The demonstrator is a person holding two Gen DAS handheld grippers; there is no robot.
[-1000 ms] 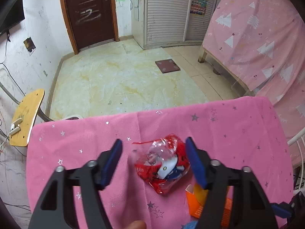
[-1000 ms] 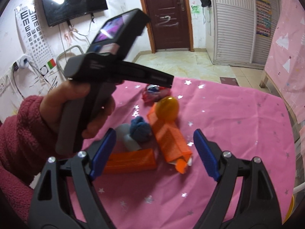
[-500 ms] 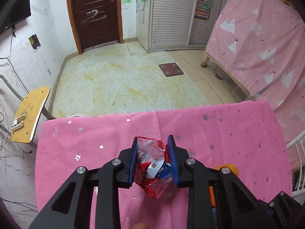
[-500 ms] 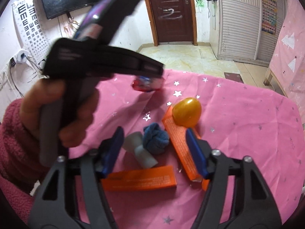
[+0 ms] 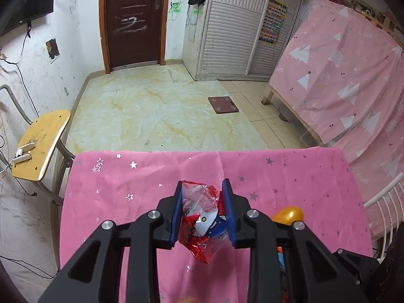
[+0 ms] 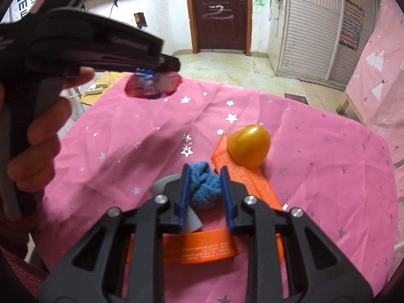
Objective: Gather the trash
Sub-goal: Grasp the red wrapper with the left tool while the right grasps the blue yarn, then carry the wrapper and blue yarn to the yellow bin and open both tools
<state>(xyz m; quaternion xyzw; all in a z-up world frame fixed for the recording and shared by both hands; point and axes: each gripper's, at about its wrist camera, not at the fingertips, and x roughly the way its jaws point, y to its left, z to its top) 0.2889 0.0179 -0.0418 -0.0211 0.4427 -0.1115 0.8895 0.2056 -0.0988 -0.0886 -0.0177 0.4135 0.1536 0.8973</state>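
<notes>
My left gripper is shut on a crumpled red and clear plastic wrapper and holds it above the pink starred tablecloth. The right wrist view shows that wrapper hanging under the left gripper's fingertips at the upper left, with a hand on the handle. My right gripper is shut on a blue knitted ball that rests on the cloth. The ball lies against a grey piece.
A golden plastic egg sits on a long orange box, and a second orange box lies under my right fingers. Beyond the table's far edge are a yellow chair and a bed draped in pink.
The left gripper closed on the wrapper and lifted it off the cloth. The right gripper moved in over the blue ball and closed on it.
</notes>
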